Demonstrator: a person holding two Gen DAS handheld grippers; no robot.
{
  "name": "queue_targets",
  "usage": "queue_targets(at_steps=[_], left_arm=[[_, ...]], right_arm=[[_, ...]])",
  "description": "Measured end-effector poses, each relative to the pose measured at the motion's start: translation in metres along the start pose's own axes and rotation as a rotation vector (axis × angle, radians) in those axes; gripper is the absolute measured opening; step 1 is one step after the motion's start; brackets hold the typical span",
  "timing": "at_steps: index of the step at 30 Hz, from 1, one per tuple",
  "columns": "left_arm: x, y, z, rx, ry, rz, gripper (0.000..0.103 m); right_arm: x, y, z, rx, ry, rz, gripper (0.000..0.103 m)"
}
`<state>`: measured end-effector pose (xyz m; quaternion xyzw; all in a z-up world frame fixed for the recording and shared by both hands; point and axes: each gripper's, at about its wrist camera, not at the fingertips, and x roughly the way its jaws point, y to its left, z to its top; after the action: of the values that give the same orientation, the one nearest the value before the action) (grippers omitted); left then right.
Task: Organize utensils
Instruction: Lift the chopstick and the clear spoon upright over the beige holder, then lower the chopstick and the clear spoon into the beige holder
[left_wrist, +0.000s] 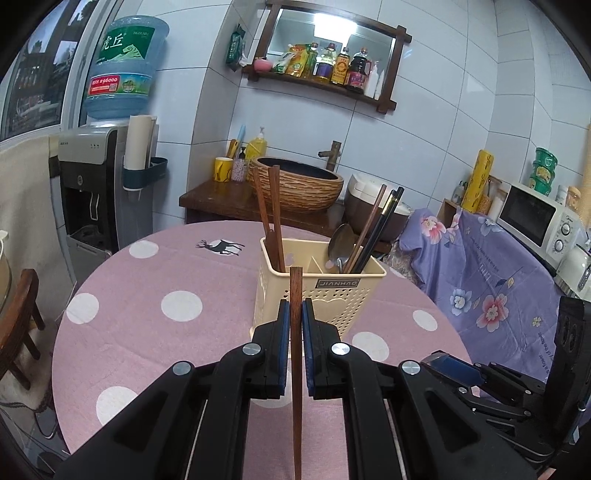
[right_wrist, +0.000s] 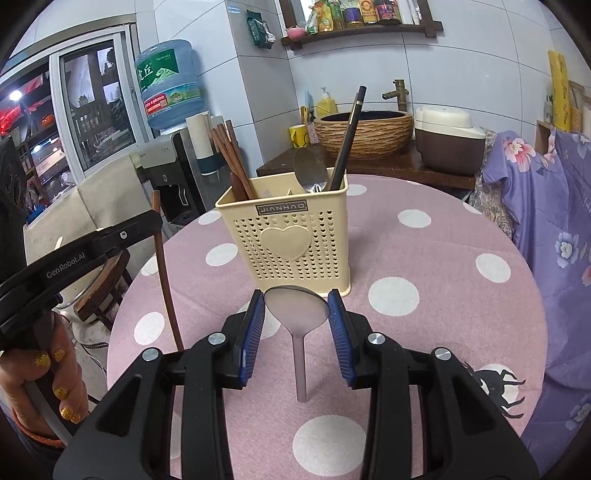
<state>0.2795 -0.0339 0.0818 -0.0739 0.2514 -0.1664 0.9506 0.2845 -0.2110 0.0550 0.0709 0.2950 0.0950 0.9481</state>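
My left gripper (left_wrist: 296, 314) is shut on a brown wooden chopstick (left_wrist: 296, 369), held upright above the pink dotted tablecloth, just in front of the cream utensil holder (left_wrist: 325, 295). In the right wrist view that chopstick (right_wrist: 168, 288) hangs at the left. My right gripper (right_wrist: 296, 302) is shut on the bowl of a metal spoon (right_wrist: 297, 306), whose handle points back toward the camera. The holder (right_wrist: 295, 243) stands right ahead, with wooden chopsticks (right_wrist: 229, 155) in its left compartment and a spoon (right_wrist: 310, 170) and black chopsticks (right_wrist: 347, 140) in its right one.
The round table (right_wrist: 443, 314) carries only the holder. Behind it are a wooden counter with a basin sink (left_wrist: 299, 184), a rice cooker (right_wrist: 448, 144) and a water dispenser (left_wrist: 96, 177). A purple floral cloth (left_wrist: 480, 273) drapes at the right, a wooden chair (left_wrist: 22, 314) at the left.
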Motion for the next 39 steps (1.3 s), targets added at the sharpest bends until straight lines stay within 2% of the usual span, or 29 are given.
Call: queue_targets(at_steps=[14, 24, 32, 35, 39], left_arm=[[-0.009, -0.004, 0.007, 0.026, -0.020, -0.027, 0.008], [-0.017, -0.005, 0.022, 0.035, -0.044, -0.049, 0.008], [-0.034, -0.017, 0.074, 0.061, -0.142, -0.060, 0.008], [-0.043, -0.027, 0.100, 0.087, -0.208, -0.040, 0.008], [-0.039, -0.033, 0.143, 0.071, -0.273, -0.006, 0.008]], right_arm=[[0.001, 0.002, 0.003, -0.012, -0.002, -0.004, 0.036], [-0.003, 0.002, 0.022, -0.013, -0.013, 0.042, 0.036], [-0.021, 0.012, 0.080, -0.074, -0.115, 0.055, 0.036], [-0.028, 0.019, 0.113, -0.092, -0.173, 0.049, 0.036], [-0.028, 0.023, 0.152, -0.075, -0.226, 0.050, 0.036]])
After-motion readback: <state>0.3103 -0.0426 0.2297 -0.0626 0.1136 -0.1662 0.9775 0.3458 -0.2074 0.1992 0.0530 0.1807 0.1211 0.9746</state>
